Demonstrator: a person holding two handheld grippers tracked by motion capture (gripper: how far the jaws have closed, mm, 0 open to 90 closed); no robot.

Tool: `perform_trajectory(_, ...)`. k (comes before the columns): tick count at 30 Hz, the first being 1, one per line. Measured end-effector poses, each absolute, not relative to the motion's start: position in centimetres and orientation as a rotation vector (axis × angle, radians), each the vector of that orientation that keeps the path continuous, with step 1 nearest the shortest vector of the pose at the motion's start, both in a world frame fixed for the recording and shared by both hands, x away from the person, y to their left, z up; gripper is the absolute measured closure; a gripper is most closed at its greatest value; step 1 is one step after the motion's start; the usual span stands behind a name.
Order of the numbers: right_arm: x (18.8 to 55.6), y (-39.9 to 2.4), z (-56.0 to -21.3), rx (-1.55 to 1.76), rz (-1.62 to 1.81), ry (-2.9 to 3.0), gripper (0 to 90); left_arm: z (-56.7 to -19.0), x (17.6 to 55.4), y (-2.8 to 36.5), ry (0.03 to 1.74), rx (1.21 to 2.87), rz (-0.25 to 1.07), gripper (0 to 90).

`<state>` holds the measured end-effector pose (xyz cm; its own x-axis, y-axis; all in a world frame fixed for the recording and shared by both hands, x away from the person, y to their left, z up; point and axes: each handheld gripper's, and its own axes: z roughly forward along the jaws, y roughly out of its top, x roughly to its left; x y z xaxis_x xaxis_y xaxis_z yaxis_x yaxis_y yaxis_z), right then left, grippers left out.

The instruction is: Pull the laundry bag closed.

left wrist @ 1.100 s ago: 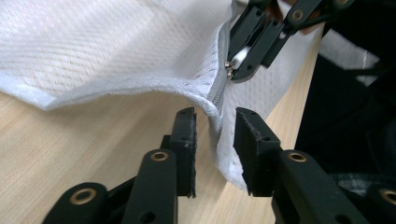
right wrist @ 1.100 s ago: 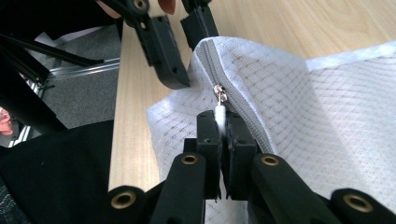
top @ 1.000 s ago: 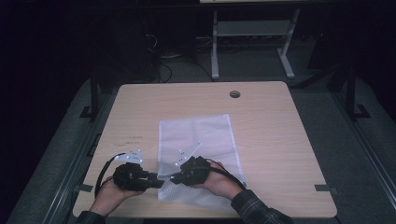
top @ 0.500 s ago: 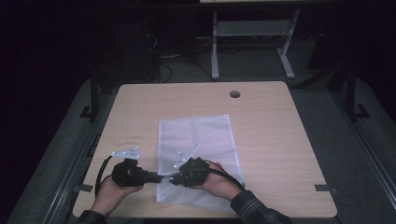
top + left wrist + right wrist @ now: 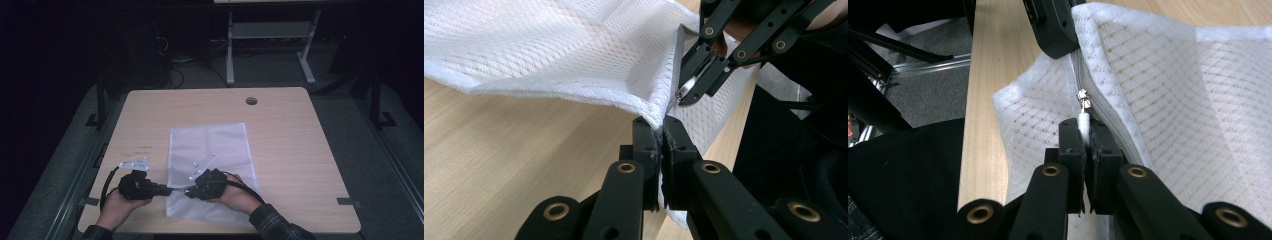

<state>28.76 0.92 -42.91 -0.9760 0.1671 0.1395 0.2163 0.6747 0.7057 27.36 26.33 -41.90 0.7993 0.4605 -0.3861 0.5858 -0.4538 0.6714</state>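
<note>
Left tool (image 5: 663, 131) jaws just closed, now pinching mesh bag (image 5: 574, 55) corner

You're in a lab-type recording room, not a home. You sit at a bare wooden desk (image 5: 290, 150) with a cable grommet hole (image 5: 251, 101), on grey carpet (image 5: 380, 165). Marker tape (image 5: 347, 201) sits at the desk edge. Behind it you've got a grey metal table frame (image 5: 270, 35) and loose cables (image 5: 175, 70) in the dark.

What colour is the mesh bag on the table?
White, an open-weave mesh bag; clearest in the left gripper view.
</note>
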Motion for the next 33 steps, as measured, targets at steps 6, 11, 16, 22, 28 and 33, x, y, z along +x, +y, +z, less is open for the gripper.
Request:
perform_trajectory(6, 28.8, 0.5, -42.9, -0.326, -1.195, -2.823, 86.0, -41.8, 27.3, 26.5, 0.783, 2.132, -0.170, 86.3)
perform_trajectory(11, 28.8, 0.2, -42.8, -0.335, -1.193, -2.822, 86.0, -41.8, 27.4, 26.6, 0.785, 2.130, -0.166, 86.3)
perform_trajectory(16, 28.8, -0.2, -42.9, -0.334, -1.188, -2.828, 86.0, -41.8, 27.4, 26.7, 0.785, 2.134, -0.165, 86.3)
perform_trajectory(22, 28.7, -0.5, -42.8, -0.342, -1.194, -2.819, 86.0, -41.8, 27.3, 26.7, 0.781, 2.135, -0.159, 86.3)
perform_trajectory(28, 28.7, -0.8, -42.8, -0.348, -1.193, -2.818, 86.0, -41.8, 27.3, 26.8, 0.795, 2.132, -0.162, 86.4)
perform_trajectory(33, 28.7, -1.1, -42.8, -0.352, -1.194, -2.816, 86.0, -41.8, 27.3, 26.8, 0.793, 2.135, -0.164, 86.3)
